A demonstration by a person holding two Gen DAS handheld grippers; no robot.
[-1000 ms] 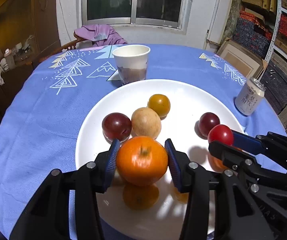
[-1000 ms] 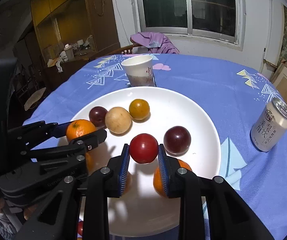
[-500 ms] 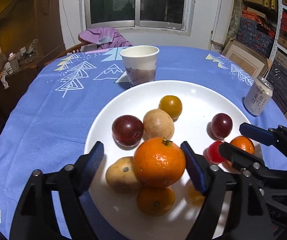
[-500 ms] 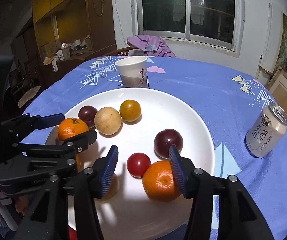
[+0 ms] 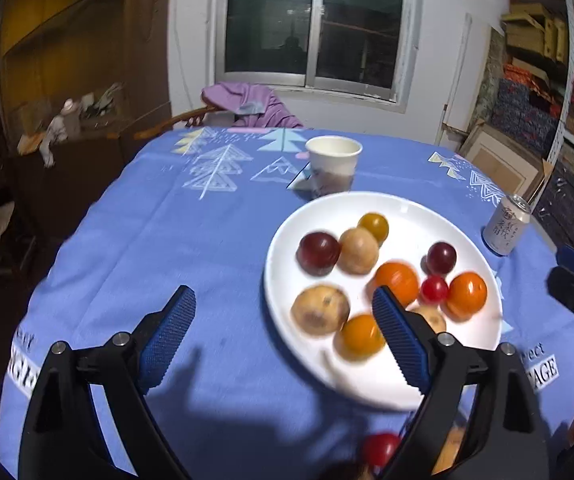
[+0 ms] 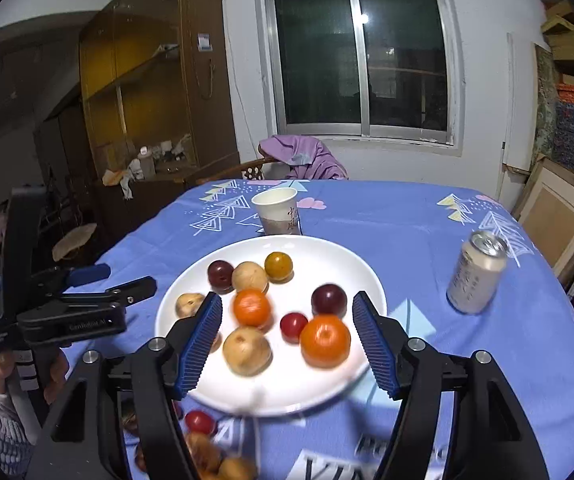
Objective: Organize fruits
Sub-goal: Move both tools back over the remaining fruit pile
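Loose fruit (image 6: pixel 201 422) still on the cloth nearest us, both grippers now empty with jaws just opened wide, left gripper (image 5: pixel 283 336) and right gripper (image 6: pixel 287 344) pulled back off the plate (image 6: pixel 327 248), orange (image 6: pixel 251 307) and small red fruit (image 6: pixel 293 326) dropped there, next pickup pending.

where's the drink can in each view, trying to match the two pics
Left wrist view: the drink can stands far right on the blue tablecloth, just past the white plate's right rim.
Right wrist view: the can stands right of centre, clear of the plate.
Shared landmark: the paper cup behind the plate's far rim.
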